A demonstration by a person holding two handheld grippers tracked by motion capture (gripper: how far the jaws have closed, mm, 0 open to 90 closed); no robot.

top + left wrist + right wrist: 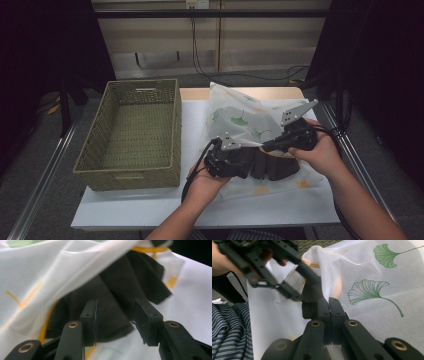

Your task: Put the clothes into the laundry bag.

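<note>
At the table, I hold up the mouth of a white mesh bag (pixel 235 117) printed with green leaves while a dark garment (pixel 272 167) goes in. My right gripper (pixel 265 146) has its jaws pressed fully together on the bag's upper edge, lifting it so the opening gapes; in the right gripper view the jaws pinch the mesh (pixel 367 285) right at the orange-trimmed rim. My left gripper (pixel 116 315) stands partly open with nothing clamped; the dark garment (pixel 120 287) lies just ahead of its pads, under the raised mesh and half out on the white tabletop (pixel 150 205).

To do this step well, I judge the right gripper should keep the rim high and taut, while the left takes a fresh bite on the loose hem nearest me and pushes it deep past the rim, not merely against it.

The left hand (pixel 202 182) cups its gripper low and level, pointing right; the right hand (pixel 320 152) reaches in from the right, angled leftward and tilted slightly down. The green basket (pixel 131 135) sits apart at left.
</note>
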